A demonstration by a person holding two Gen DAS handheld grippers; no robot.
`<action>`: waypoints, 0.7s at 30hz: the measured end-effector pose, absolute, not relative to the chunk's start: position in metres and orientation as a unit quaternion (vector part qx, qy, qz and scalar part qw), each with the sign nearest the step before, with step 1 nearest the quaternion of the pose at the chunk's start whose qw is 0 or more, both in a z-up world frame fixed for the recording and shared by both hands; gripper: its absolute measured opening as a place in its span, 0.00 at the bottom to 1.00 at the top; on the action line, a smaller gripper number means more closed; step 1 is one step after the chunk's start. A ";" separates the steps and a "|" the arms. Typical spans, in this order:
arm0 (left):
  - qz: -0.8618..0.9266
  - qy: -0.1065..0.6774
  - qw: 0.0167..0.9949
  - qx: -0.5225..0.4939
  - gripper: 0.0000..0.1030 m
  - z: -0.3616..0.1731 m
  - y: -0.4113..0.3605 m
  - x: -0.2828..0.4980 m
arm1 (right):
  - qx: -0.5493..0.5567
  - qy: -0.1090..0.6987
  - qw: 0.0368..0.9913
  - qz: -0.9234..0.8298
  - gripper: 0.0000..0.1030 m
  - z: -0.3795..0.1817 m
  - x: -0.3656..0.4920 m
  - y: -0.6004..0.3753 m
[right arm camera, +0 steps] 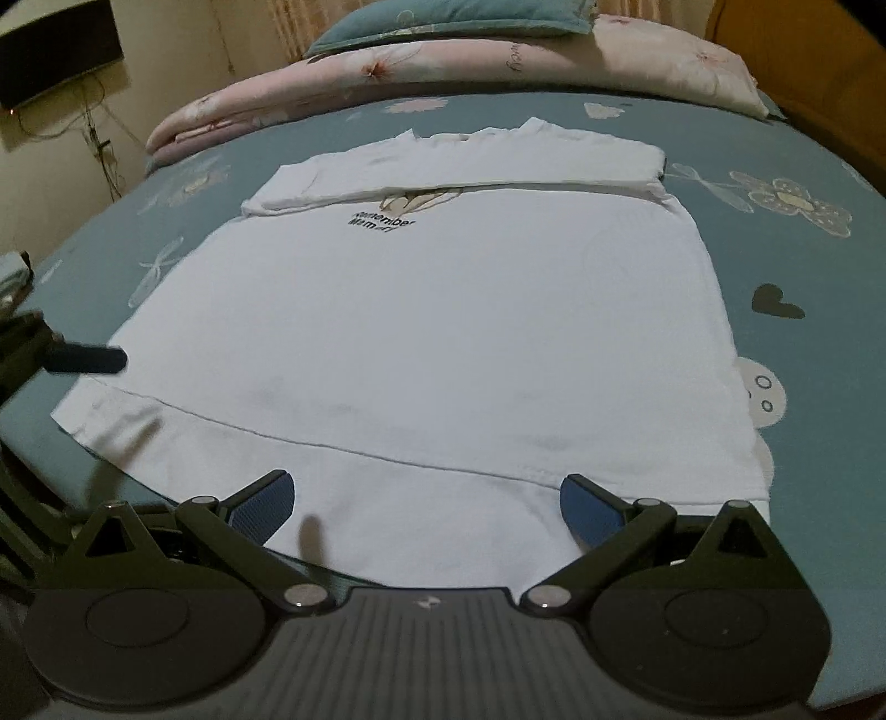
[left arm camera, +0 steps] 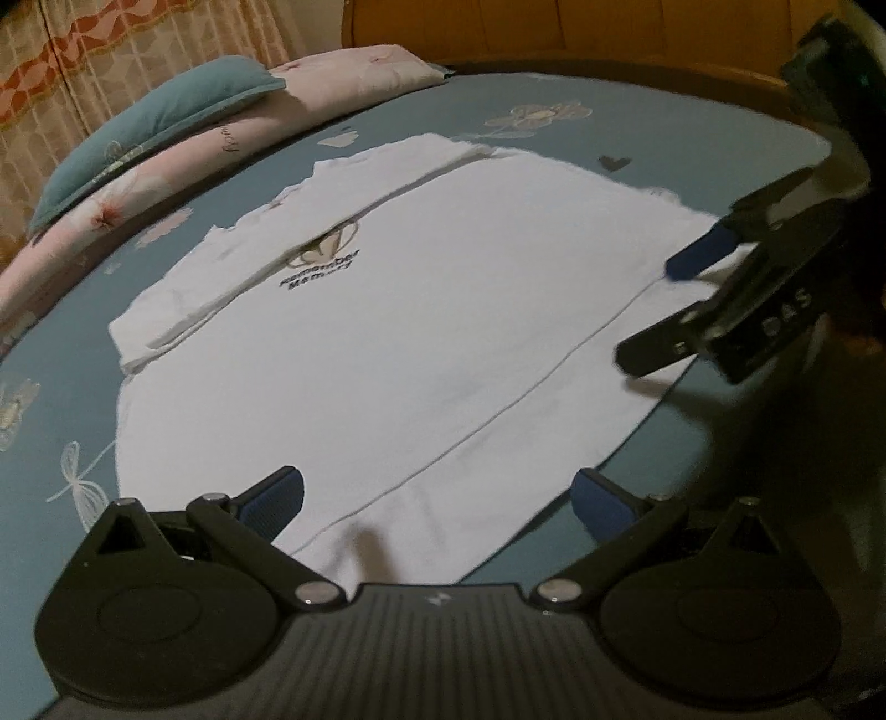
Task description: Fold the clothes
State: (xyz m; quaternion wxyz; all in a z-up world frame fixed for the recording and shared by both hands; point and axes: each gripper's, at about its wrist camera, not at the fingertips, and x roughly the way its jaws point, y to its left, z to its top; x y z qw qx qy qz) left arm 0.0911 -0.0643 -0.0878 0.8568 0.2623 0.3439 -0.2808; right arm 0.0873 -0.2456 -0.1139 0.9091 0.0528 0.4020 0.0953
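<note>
A white T-shirt [left arm camera: 387, 332] lies flat on the bed, its top part folded over so the black print [left arm camera: 321, 268] is half covered. It also shows in the right wrist view [right arm camera: 443, 332]. My left gripper [left arm camera: 437, 498] is open, fingers apart just above the shirt's hem at one corner. My right gripper [right arm camera: 426, 504] is open above the hem at the other end. The right gripper also shows in the left wrist view [left arm camera: 659, 310], open at the shirt's edge. One finger of the left gripper [right arm camera: 88, 357] shows at the left of the right wrist view.
The bed has a teal sheet [right arm camera: 803, 310] with flower prints. A folded pink quilt [right arm camera: 443, 72] and a teal pillow [right arm camera: 443, 22] lie at the far side. A wooden headboard [left arm camera: 554, 33] and a curtain [left arm camera: 111, 44] stand behind.
</note>
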 end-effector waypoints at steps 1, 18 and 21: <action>-0.276 0.344 0.856 0.269 0.99 -0.091 -0.064 0.093 | 0.049 0.400 0.910 0.096 1.00 -0.114 0.086 -0.245; -0.293 0.193 0.763 0.543 1.00 -0.109 -0.077 0.059 | 0.048 0.387 0.916 0.091 1.00 -0.099 0.080 -0.251; -0.310 0.149 0.715 0.608 0.99 -0.116 -0.084 0.049 | 0.057 0.380 0.918 0.095 1.00 -0.093 0.079 -0.256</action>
